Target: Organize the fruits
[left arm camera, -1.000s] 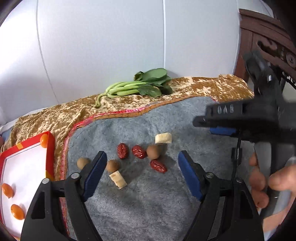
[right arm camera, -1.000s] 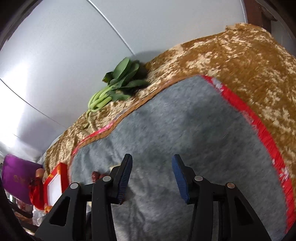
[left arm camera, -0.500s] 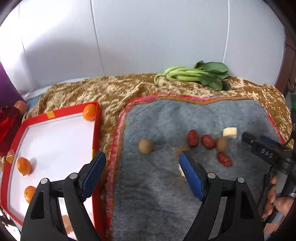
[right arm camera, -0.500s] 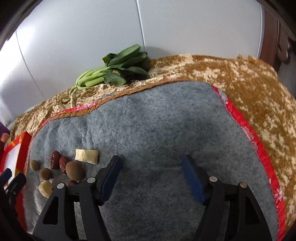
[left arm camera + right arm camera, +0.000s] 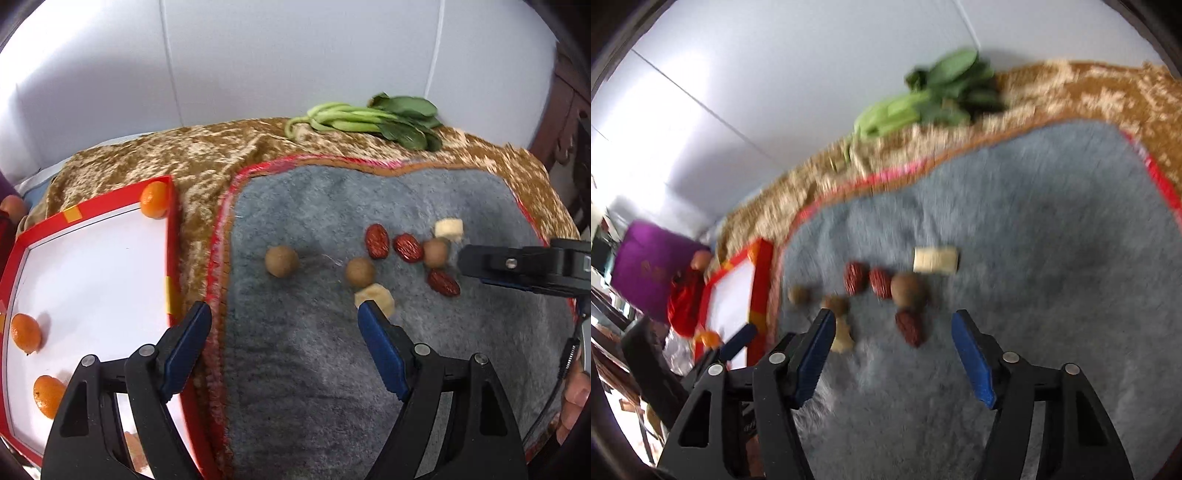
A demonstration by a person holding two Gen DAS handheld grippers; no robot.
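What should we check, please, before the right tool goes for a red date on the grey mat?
1. Right tool empty, jaws apart, having just narrowed a little: ok.
2. Nearest red date lies free ahead of it: ok.
3. Brown round fruit sits touching or nearly touching that date, may get nudged: not ok.
4. Left tool open, empty, clear of the date: ok.
5. Red-rimmed tray has bare room: ok.
6. Sharp view from the right wrist: not ok, blurred.

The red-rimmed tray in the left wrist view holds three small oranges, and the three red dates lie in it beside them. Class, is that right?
Not quite. The red-rimmed tray does hold three small oranges, but the three red dates lie on the grey mat, among the round brown fruits and pale banana pieces. The left wrist view shows this plainly.
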